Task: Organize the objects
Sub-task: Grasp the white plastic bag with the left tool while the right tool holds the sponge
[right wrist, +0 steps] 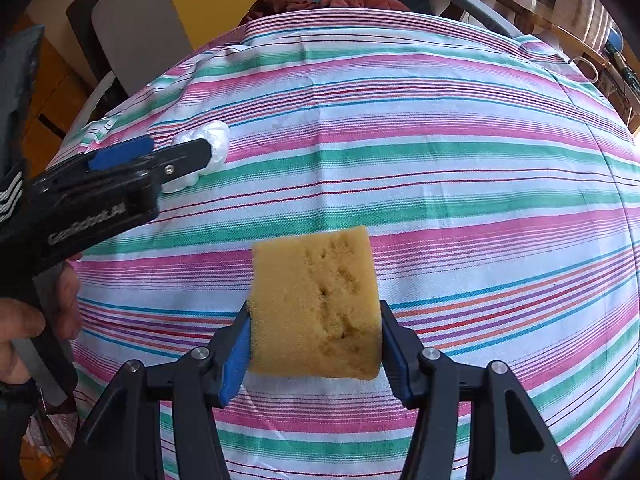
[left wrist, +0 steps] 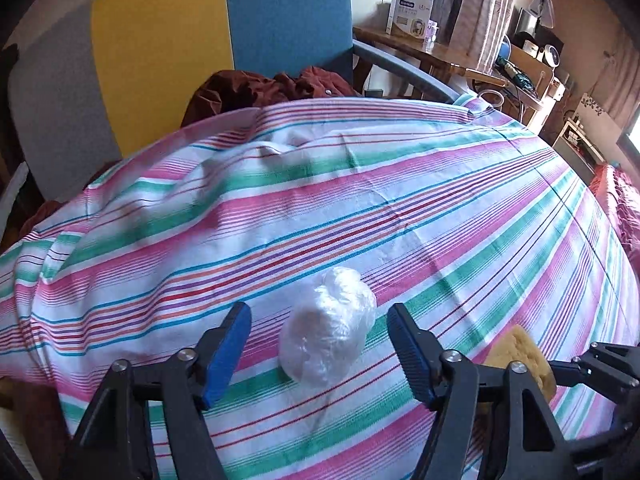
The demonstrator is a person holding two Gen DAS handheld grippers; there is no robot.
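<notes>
A striped cloth (left wrist: 400, 208) covers your desk. At the lower centre of the left wrist view, the crumpled plastic wad (left wrist: 327, 330) lies between your left gripper (left wrist: 318, 336) jaws; they stand partly open, clear of it on both sides. Your right gripper (right wrist: 314, 346) jaws clamp the yellow sponge (right wrist: 316, 300) by its sides, low in its frame.

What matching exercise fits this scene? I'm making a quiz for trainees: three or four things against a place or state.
Things:
1. sponge
2. plastic bag ball
3. dark red garment
4. striped cloth

Places or states:
A. lying free between open jaws
B. covering the table
C. squeezed between jaws
D. heaped on the chair behind

Pairs: 1-C, 2-A, 3-D, 4-B
</notes>
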